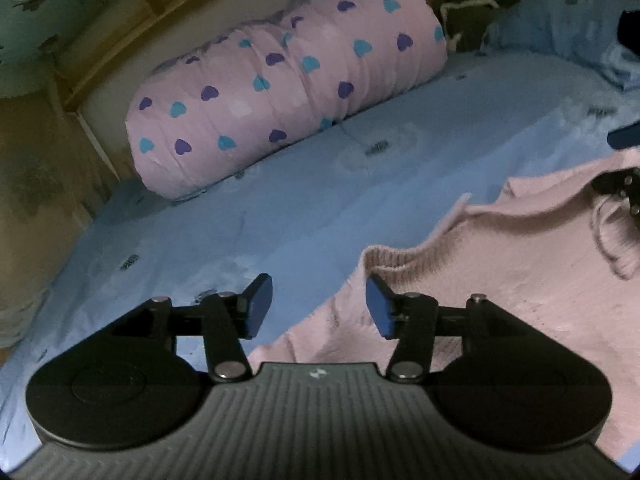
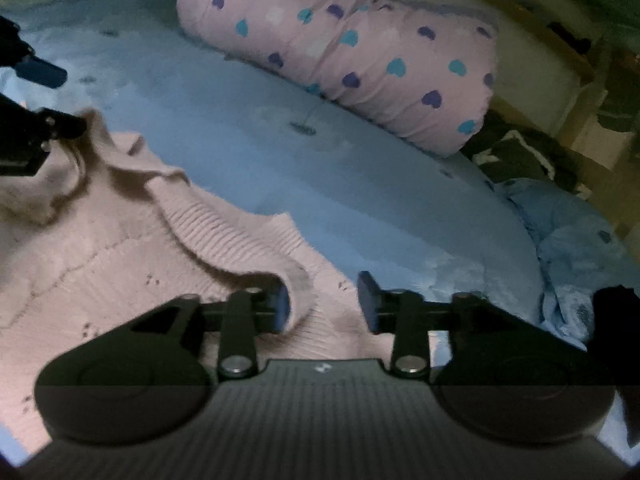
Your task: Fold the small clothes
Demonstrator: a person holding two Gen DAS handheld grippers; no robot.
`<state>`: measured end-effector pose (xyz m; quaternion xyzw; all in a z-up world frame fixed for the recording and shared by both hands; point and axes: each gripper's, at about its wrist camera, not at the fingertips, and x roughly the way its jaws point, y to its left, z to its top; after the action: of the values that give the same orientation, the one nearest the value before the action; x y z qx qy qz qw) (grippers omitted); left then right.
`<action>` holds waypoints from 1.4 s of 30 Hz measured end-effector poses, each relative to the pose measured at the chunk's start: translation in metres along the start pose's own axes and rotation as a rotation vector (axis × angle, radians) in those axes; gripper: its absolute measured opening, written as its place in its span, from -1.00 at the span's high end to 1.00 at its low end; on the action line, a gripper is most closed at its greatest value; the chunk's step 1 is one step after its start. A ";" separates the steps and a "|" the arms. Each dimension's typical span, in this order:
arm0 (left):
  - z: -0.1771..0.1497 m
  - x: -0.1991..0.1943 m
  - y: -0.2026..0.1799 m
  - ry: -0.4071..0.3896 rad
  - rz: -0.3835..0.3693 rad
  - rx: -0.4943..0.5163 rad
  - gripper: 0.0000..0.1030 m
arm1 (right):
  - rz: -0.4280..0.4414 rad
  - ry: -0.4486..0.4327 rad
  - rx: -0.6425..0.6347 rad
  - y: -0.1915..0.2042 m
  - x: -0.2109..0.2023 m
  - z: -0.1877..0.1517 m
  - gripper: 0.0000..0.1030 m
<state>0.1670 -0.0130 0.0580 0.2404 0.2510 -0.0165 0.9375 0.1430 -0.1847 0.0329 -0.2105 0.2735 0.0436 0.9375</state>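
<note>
Left wrist view: the left gripper [image 1: 319, 307] is spread wide, gripping nothing, over the edge of a pink sweater [image 1: 500, 280] lying on a blue sheet [image 1: 280, 208].

Right wrist view: the right gripper [image 2: 323, 305] is also wide, its left finger [image 2: 280, 307] touching the sweater's [image 2: 120, 248] ribbed hem.

We see both views dim and soft, with blocky smearing across the blue bedsheet [image 1: 304, 208]. Fisheye bending curves the bed's far edge, and the corners fall dark. The pink sweater [image 2: 100, 248] carries deep shadowed folds; the right wrist view is blurrier, especially at its edges.
</note>
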 end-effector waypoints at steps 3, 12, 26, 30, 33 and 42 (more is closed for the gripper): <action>0.002 -0.019 0.012 0.014 -0.007 -0.051 -0.14 | 0.014 -0.007 0.038 -0.009 -0.015 -0.001 0.23; -0.017 -0.072 0.030 0.016 -0.020 -0.101 -0.15 | 0.033 -0.063 0.117 -0.027 -0.068 -0.014 0.23; -0.063 -0.055 0.001 0.075 -0.140 0.080 -0.15 | 0.232 -0.049 0.071 -0.027 -0.065 -0.044 0.22; -0.063 -0.036 -0.004 0.086 -0.161 0.105 -0.15 | 0.211 -0.051 -0.034 -0.020 -0.061 -0.047 0.22; -0.062 -0.028 -0.005 0.072 -0.164 0.096 -0.08 | 0.196 -0.058 -0.118 -0.013 -0.059 -0.048 0.20; -0.043 -0.004 0.025 0.026 -0.104 -0.061 0.74 | 0.162 -0.074 -0.150 -0.009 -0.036 -0.039 0.30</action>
<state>0.1473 0.0284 0.0389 0.1983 0.2756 -0.0544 0.9390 0.0953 -0.2082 0.0260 -0.2557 0.2507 0.1471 0.9220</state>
